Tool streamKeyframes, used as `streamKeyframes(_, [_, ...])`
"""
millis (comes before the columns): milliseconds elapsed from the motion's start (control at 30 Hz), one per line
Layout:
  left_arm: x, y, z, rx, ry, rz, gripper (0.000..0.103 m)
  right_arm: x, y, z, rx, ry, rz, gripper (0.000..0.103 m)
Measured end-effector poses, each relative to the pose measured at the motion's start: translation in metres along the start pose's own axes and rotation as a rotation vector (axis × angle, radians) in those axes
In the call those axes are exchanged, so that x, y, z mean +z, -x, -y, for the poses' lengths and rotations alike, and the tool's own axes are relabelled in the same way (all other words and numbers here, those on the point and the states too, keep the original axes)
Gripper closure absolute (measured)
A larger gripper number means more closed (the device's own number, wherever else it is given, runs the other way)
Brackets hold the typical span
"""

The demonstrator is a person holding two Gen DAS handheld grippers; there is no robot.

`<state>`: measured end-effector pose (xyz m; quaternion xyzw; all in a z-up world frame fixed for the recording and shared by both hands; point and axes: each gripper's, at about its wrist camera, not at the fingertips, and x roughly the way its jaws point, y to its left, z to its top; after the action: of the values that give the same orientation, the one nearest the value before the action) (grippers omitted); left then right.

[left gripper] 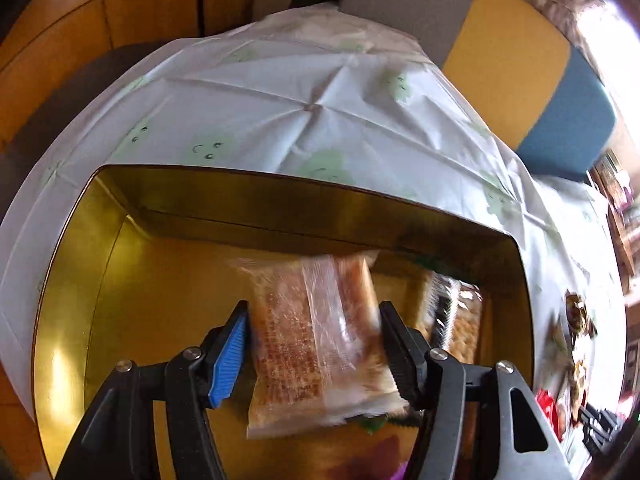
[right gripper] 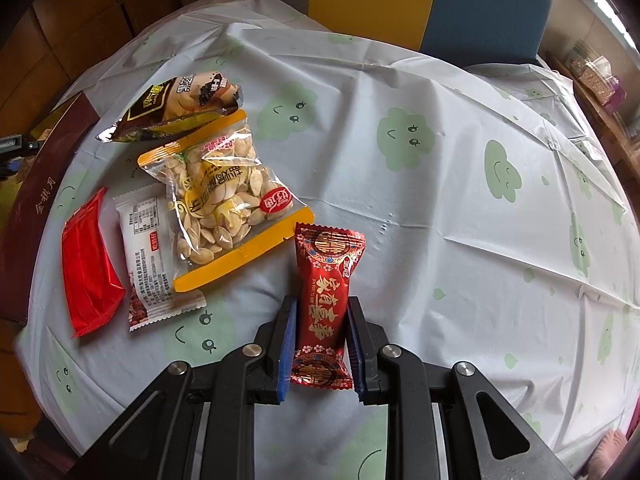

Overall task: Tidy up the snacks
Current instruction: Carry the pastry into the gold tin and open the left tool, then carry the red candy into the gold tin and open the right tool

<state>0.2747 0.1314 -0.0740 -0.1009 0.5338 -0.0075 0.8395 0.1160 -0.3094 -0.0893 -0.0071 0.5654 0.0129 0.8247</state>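
Gold tin [left gripper: 72, 300] sits under my L claw [left gripper: 314, 354], which is clamped on a clear-wrapped cake pkt [left gripper: 316, 344] held over the tin's inside; another pkt [left gripper: 460, 320] lies just R of it. My R claw [right gripper: 322, 340] grips a red candy [right gripper: 326, 300] above the tablecloth [right gripper: 460, 240], w/ seed bag [right gripper: 224, 196] & other pkts ahead-left.

Tin [left gripper: 280, 200] glossy gold metal; cake wrapper [left gripper: 320, 340] clear plastic; tablecloth [right gripper: 440, 240] creased, matt.
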Motion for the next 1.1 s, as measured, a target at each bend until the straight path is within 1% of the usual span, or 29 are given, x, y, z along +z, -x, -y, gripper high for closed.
streamKeyframes(67, [-0.001,0.003,-0.002,-0.013,0.013,0.016,0.022,0.000,0.000,0.000,0.000,0.001,0.001,0.078])
streamKeyframes(100, [-0.001,0.005,-0.002,-0.015,0.015,0.025,0.022,0.000,0.000,0.000,-0.001,0.001,0.001,0.078])
streamKeyframes(200, [-0.006,0.021,-0.004,0.026,0.013,0.056,0.022,0.000,0.000,0.000,-0.004,0.005,0.003,0.078])
streamKeyframes(267, [-0.013,0.041,-0.004,0.078,0.000,0.112,0.023,0.000,0.001,0.000,-0.008,0.009,0.004,0.078])
streamKeyframes(300, [-0.018,0.051,-0.004,0.092,-0.004,0.139,0.023,0.000,0.001,0.000,-0.009,0.010,0.005,0.078])
streamKeyframes(400, [-0.040,0.086,0.000,0.086,-0.025,0.227,0.023,-0.001,0.002,-0.002,-0.017,0.016,0.009,0.078])
streamKeyframes(500, [-0.067,0.115,0.006,0.105,-0.059,0.302,0.023,-0.001,0.002,-0.003,-0.022,0.019,0.011,0.078])
streamKeyframes(667, [-0.106,0.151,0.018,0.137,-0.095,0.405,0.023,-0.001,0.003,-0.002,-0.021,0.015,0.012,0.078])
streamKeyframes(733, [-0.117,0.160,0.019,0.146,-0.094,0.428,0.023,-0.001,0.003,-0.002,-0.022,0.010,0.014,0.079])
streamKeyframes(933, [-0.146,0.174,0.020,0.173,-0.084,0.454,0.023,-0.002,0.004,-0.002,-0.026,-0.009,0.022,0.079])
streamKeyframes(1100, [-0.154,0.180,0.009,0.177,-0.047,0.451,0.023,-0.003,0.011,-0.001,-0.007,-0.039,0.025,0.080])
